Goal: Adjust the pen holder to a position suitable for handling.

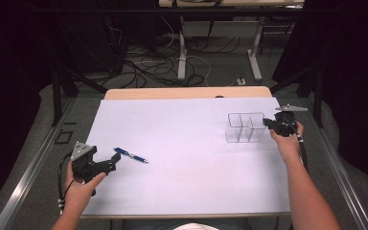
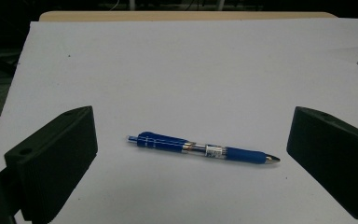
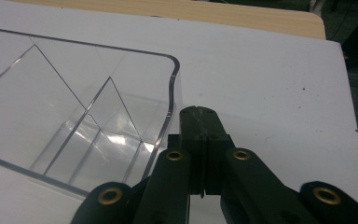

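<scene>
Pen (image 2: 200, 149) lies crosswise just ahead of the wide-open, empty left claw (image 1: 106, 165); right claw (image 3: 200, 119) closed, empty, beside organizer (image 1: 245, 127).

Left tool (image 1: 109, 165) held low at the near left, jaws spread wide; right tool (image 1: 271, 123) at far right, jaws pressed together.

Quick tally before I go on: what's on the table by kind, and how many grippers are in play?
Blue pen: 1
Clear divided organizer: 1
Grippers: 2, left gripper and right gripper
Total: 4
</scene>
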{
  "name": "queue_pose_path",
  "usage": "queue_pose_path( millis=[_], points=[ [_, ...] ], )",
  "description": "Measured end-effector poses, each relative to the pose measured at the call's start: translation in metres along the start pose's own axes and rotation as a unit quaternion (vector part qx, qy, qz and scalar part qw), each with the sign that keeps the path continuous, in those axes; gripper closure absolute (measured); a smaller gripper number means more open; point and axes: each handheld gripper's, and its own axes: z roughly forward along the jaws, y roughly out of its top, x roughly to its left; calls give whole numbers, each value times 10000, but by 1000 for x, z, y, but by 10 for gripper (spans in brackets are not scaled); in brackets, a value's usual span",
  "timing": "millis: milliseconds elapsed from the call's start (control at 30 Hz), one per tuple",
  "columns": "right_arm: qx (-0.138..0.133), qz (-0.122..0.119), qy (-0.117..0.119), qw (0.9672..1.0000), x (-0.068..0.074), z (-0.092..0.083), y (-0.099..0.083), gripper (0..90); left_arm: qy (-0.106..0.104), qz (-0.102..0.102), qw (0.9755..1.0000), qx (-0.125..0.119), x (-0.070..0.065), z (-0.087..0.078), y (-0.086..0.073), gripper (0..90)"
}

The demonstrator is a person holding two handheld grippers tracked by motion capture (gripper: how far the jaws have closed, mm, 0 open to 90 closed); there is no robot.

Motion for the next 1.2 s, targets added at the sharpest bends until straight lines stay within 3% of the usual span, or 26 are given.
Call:
queue_pose_path(
  millis=[567,1067,1200],
  points=[
    [52,-81,311,9995,33,10,3,900,-23,33,10000,7,-1,0,0,15],
    [130,-248,542,9981,84,26,9,900,-60,38,10000,7,-2,-1,0,15],
    [130,-194,608,9979,94,29,10,900,-62,41,10000,11,-2,-1,0,15]
  ],
)
